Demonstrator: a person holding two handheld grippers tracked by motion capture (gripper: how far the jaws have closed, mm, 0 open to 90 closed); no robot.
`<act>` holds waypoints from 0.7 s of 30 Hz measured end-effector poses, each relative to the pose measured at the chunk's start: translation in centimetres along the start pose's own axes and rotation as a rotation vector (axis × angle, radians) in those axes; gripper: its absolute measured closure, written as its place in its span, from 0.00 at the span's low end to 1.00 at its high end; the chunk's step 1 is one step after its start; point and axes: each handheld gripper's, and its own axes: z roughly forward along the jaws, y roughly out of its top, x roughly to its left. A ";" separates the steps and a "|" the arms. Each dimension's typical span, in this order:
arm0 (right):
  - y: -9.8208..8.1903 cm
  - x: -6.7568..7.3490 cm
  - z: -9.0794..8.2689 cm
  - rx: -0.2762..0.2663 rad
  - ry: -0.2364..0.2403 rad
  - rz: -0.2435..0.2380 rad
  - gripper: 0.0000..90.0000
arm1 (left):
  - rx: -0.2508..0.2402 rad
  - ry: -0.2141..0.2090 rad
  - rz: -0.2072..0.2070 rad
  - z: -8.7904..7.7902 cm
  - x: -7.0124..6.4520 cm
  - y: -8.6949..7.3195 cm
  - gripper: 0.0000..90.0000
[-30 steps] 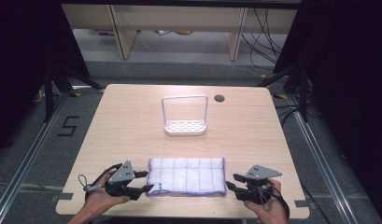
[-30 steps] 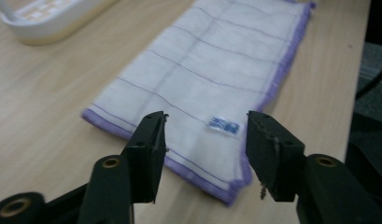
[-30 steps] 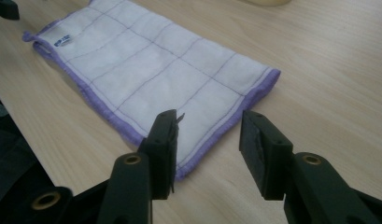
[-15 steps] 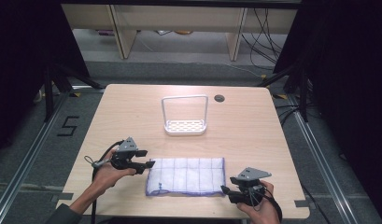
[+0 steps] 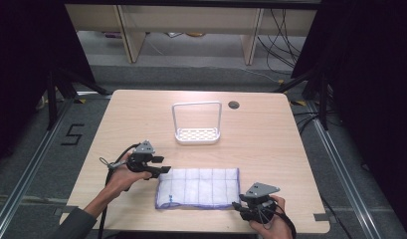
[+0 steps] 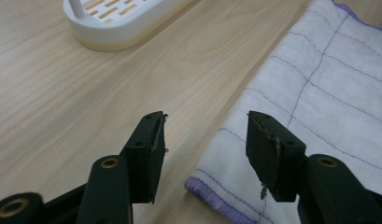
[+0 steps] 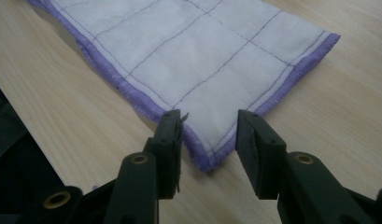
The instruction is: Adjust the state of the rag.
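Centrally, white rack (image 5: 197, 133) empty; both grippers' jaws released at cloth (image 5: 198, 187) corners.

Lab: curtained rig table (image 5: 270, 134), floor cables (image 5: 283, 30)

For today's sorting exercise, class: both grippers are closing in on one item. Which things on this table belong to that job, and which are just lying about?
In the job:
- white cloth with purple edging, flat on the table
- left hand-held gripper, open at the cloth's far-left corner
- right hand-held gripper, open at its near-right corner

Lying about:
- white rack with hoop handle
- dark round cable hole in the table
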 end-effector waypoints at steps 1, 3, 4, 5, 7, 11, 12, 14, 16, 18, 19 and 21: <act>0.0 0.0 0.2 0.008 -0.004 -0.009 0.68 | 0.015 -0.007 0.012 0.5 0.2 0.1 0.52; 0.0 0.0 0.5 0.020 0.002 -0.014 0.68 | 0.033 -0.027 0.006 1.1 0.6 -0.1 0.53; -0.1 0.1 0.7 0.010 0.005 -0.008 0.68 | 0.033 -0.027 0.006 1.1 0.6 -0.1 0.54; -0.2 0.2 0.9 0.009 -0.001 -0.021 0.68 | 0.065 -0.033 0.030 1.2 0.6 -0.3 0.57; -0.2 0.2 0.8 0.033 0.006 -0.026 0.69 | 0.065 -0.035 0.027 1.3 0.5 -0.4 0.60; -0.3 0.1 1.3 0.057 -0.001 -0.042 0.78 | 0.086 -0.055 0.074 1.2 -0.2 -0.6 0.71; -0.3 0.0 1.3 0.062 0.001 -0.047 0.84 | 0.115 -0.048 0.103 1.2 -0.3 -0.7 0.75; -0.3 0.0 1.3 0.064 -0.001 -0.054 0.89 | 0.102 -0.055 0.084 1.4 -0.6 -0.9 0.80; -0.2 -0.2 1.3 0.066 0.007 -0.077 0.93 | 0.110 -0.060 0.086 1.2 -0.8 -0.9 0.87; 0.1 -0.6 1.5 0.070 0.006 -0.092 0.94 | 0.113 -0.054 0.091 0.7 -1.2 -1.1 0.92; 0.2 -0.9 1.6 0.067 0.003 -0.102 0.95 | 0.114 -0.049 0.093 0.5 -1.5 -1.4 0.92; 0.7 -1.6 1.7 0.075 -0.005 -0.085 0.95 | 0.115 -0.045 0.113 -0.1 -2.4 -2.1 0.92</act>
